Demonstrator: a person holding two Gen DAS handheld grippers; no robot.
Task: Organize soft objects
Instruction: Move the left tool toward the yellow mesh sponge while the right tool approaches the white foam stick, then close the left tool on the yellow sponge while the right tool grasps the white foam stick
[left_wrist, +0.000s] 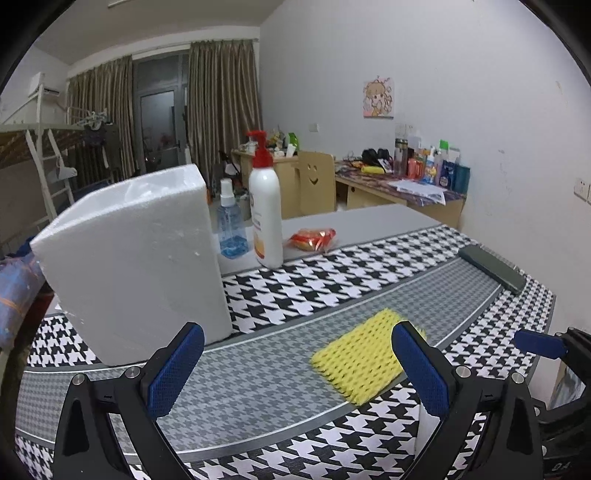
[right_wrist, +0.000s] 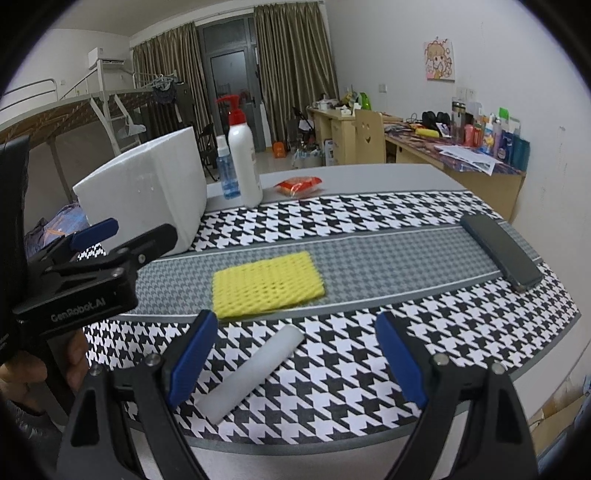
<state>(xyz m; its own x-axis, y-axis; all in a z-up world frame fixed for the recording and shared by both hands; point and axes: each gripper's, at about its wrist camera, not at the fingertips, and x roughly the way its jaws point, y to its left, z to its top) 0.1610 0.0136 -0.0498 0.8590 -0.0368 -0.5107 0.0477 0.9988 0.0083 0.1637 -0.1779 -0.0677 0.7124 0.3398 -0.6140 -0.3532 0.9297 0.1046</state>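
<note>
Right wrist view: right tongs (right_wrist: 295, 354) released, jaws spread wide, nothing between them, hovering over the houndstooth surface (right_wrist: 369, 218). White foam tube (right_wrist: 255, 373) lies flat just ahead of the left pad, long axis running 1 to 7 o'clock, far end pointing toward the yellow foam net (right_wrist: 267, 284). Net lies flat on the grey strip at 12 o'clock from the tongs, long axis 3 to 9 o'clock, near the tube but not touching. Left tongs (right_wrist: 110, 236) at 9 o'clock, beside the white foam block (right_wrist: 147, 192).

Left wrist view: left tongs (left_wrist: 295, 365) released, wide, holding nothing. Net (left_wrist: 356, 360) at 2 o'clock, partly behind the right pad. Block (left_wrist: 136, 258) upright at 11 o'clock. Dark phone (left_wrist: 493, 267) flat at the far right.
</note>
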